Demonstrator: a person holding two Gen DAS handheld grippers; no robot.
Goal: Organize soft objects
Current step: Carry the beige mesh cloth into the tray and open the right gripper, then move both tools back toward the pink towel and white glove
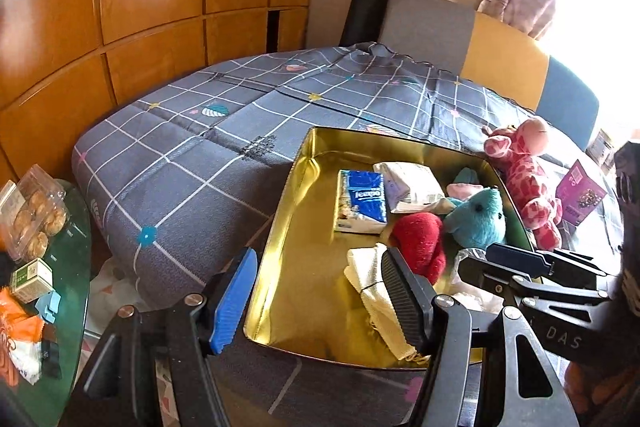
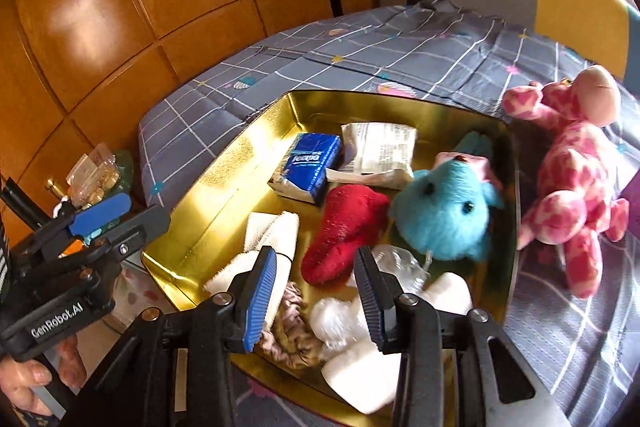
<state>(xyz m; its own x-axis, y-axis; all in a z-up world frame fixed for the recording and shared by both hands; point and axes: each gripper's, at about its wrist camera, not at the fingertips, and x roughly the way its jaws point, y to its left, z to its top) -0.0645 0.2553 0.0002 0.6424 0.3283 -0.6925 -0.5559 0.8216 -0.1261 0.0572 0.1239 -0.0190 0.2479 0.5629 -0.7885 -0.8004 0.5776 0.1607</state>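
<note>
gold tin (image 1: 280, 227) (image 2: 224, 171): open rectangular metal box on the bed (image 1: 180, 155) (image 2: 440, 39), centre of both views. contents, back to front:
- blue tissue pack (image 1: 362, 201) (image 2: 310, 167), upper left of the tin floor.
- white printed packet (image 1: 412, 181) (image 2: 380, 153), touching the tissue pack's right side.
- teal plush (image 1: 478, 217) (image 2: 444, 211), at the right wall.
- red plush (image 1: 422, 245) (image 2: 348, 231), just left of the teal plush, touching it.
- cream cloth (image 1: 372, 279) (image 2: 272, 239), lower left of the red plush.
- pink scrunchie (image 2: 290, 331), clear plastic wrap (image 2: 400, 263) and white soft pieces (image 2: 360, 367), near front wall; right wrist view only.

pink giraffe plush (image 1: 528, 179) (image 2: 572, 179): outside the tin, lying on the bed just beside its right wall.

left hand-held gripper (image 1: 320, 299) (image 2: 100, 223): jaws spread wide, holding nothing; straddles the tin's front left wall, one finger above the cream cloth, the blue-padded one outside the tin.

right hand-held gripper (image 2: 316, 303) (image 1: 516, 261): jaws apart, empty; over the tin's front end, scrunchie and white pieces between and under its fingers, red plush just beyond the tips.

table (image 1: 68, 267): glass, lower left of the left wrist view, carrying a pastry box (image 1: 34, 211) and small cartons.
</note>
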